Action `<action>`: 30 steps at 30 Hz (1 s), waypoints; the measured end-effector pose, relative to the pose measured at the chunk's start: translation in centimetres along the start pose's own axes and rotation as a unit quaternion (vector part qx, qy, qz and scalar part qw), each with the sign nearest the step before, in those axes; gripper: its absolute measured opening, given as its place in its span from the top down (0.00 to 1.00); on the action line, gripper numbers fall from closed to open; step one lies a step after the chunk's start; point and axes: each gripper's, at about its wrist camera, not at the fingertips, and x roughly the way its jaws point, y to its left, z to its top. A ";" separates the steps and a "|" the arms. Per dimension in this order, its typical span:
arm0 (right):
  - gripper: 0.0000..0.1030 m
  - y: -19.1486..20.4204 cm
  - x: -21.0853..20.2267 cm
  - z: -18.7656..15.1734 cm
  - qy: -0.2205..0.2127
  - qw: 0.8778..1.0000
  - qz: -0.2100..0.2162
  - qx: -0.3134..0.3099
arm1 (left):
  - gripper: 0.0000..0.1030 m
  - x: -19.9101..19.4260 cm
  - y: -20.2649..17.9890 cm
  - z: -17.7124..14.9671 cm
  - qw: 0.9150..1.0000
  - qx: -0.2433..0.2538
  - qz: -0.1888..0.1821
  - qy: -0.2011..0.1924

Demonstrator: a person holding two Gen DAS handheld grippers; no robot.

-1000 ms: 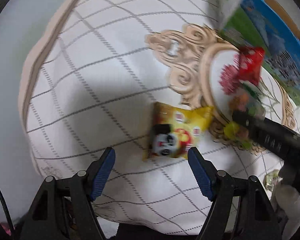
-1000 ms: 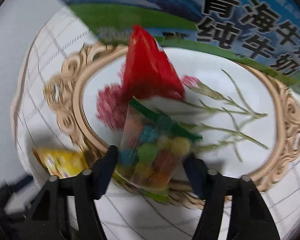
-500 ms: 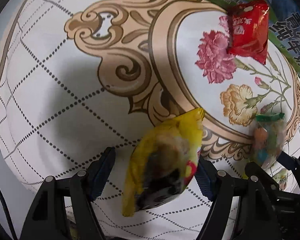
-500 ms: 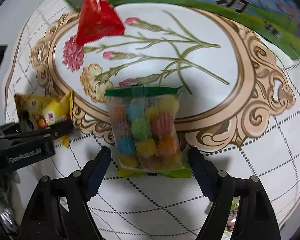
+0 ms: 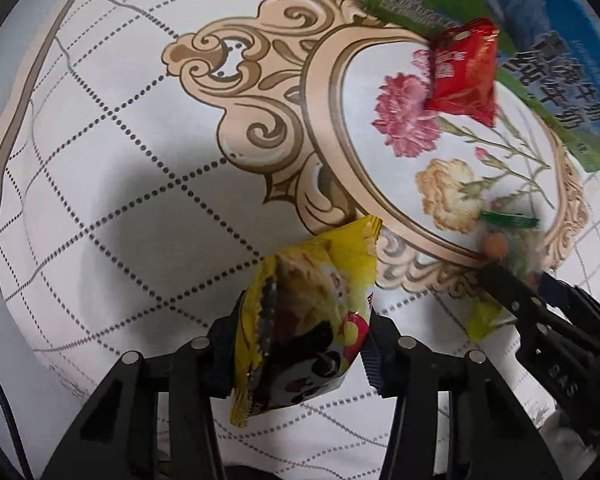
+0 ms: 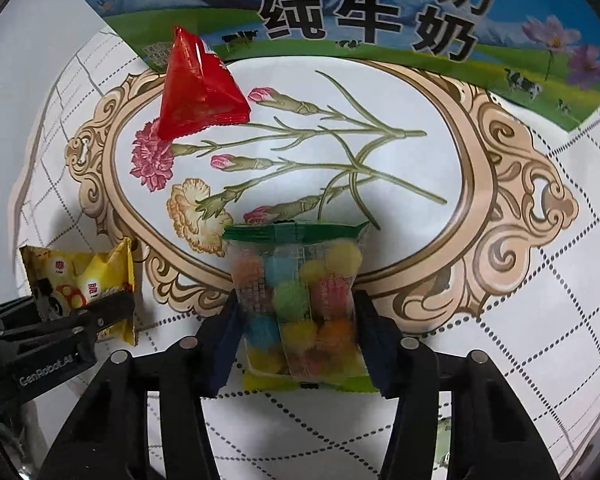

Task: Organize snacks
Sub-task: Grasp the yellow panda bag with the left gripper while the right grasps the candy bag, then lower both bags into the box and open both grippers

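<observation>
Left gripper [image 5: 300,344]: its two fingers are closed on the yellow snack bag [image 5: 308,320]; the bag stands on its edge between them, above the tablecloth [image 5: 100,160].
Right gripper [image 6: 296,340]: its fingers press both sides of the clear candy bag [image 6: 300,304], near the bag's lower half; whether it is lifted or rests on the cloth I cannot tell.
Red packet [image 6: 198,88]: it lies free on the flower picture, far from both grippers, touching the front of the milk carton box [image 6: 360,12].
Step in hand, as I judge: each hand takes one snack to carry it to the box.
How to do it well: keep the grip steady but soft, because both bags are thin and full of air or small pieces; lift straight up before moving sideways; keep the two grippers apart, they are near each other now.
Risk: the yellow bag is held by a fold, so it can slip or turn.
</observation>
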 end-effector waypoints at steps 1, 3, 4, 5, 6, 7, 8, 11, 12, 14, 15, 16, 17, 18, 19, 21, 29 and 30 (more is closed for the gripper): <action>0.47 -0.2 -0.3 0.1 0.000 1.000 0.006 0.003 | 0.56 -0.4 -0.2 -0.3 1.000 0.003 -0.004 -0.002; 0.47 -1.2 -1.2 -1.0 -0.001 1.000 0.016 0.006 | 0.56 -1.9 -0.1 -1.1 1.000 0.005 -0.011 -0.005; 0.47 -1.6 -1.6 -1.1 -0.002 1.000 0.020 0.008 | 0.56 -2.2 -0.5 -1.3 1.000 0.007 -0.016 -0.005; 0.47 -2.1 -2.0 -1.2 -0.002 1.000 0.026 0.011 | 0.56 -2.7 -0.9 -1.5 1.000 0.009 -0.024 -0.006; 0.47 -2.3 -2.3 -1.7 -0.003 0.999 0.031 0.014 | 0.56 -3.6 -0.9 -1.6 0.999 0.010 -0.030 -0.007; 0.47 -2.7 -3.0 -2.0 -0.006 0.999 0.039 0.018 | 0.56 -4.2 -1.3 -1.7 0.999 0.014 -0.037 -0.009; 0.47 -2.9 -3.7 -2.2 -0.009 0.999 0.045 0.021 | 0.56 -4.9 -1.7 -1.8 0.999 0.017 -0.044 -0.014; 0.47 -4.3 -6.3 -2.7 -0.026 0.997 0.062 0.025 | 0.56 -7.6 -2.7 -1.2 0.997 0.029 -0.062 -0.028; 0.47 -4.5 -7.1 -2.7 -0.030 0.997 0.066 0.026 | 0.56 -8.7 -3.2 -1.0 0.996 0.032 -0.070 -0.036; 0.47 -4.9 -9.2 -2.5 -0.047 0.996 0.072 0.028 | 0.56 -10.6 -4.2 -0.7 0.994 0.042 -0.085 -0.048; 0.47 -5.2 -10.3 -2.3 -0.055 0.995 0.076 0.029 | 0.56 -11.5 -4.8 -0.4 0.993 0.047 -0.091 -0.054; 0.47 -5.7 -11.7 -2.1 -0.067 0.994 0.080 0.031 | 0.56 -12.2 -5.3 -0.1 0.992 0.052 -0.098 -0.059; 0.47 -6.1 -12.7 -1.9 -0.076 0.993 0.083 0.034 | 0.56 -12.9 -5.8 0.6 0.991 0.060 -0.105 -0.065; 0.47 -6.6 -14.1 -1.5 -0.088 0.991 0.089 0.038 | 0.56 -13.3 -5.5 1.4 0.989 0.066 -0.111 -0.069; 0.47 -6.7 -14.9 -0.8 -0.097 0.990 0.091 0.040 | 0.56 -14.2 -6.1 1.8 0.987 0.073 -0.119 -0.075; 0.47 -7.2 -17.4 0.5 -0.125 0.986 0.098 0.047 | 0.56 -15.9 -7.2 3.1 0.984 0.089 -0.127 -0.085; 0.47 -9.4 -23.3 7.0 -0.202 0.975 0.076 0.046 | 0.56 -20.3 -11.9 10.6 0.976 0.133 -0.121 -0.126; 0.47 -9.4 -23.4 8.0 -0.205 0.975 0.070 0.046 | 0.56 -20.4 -12.3 11.5 0.975 0.138 -0.115 -0.129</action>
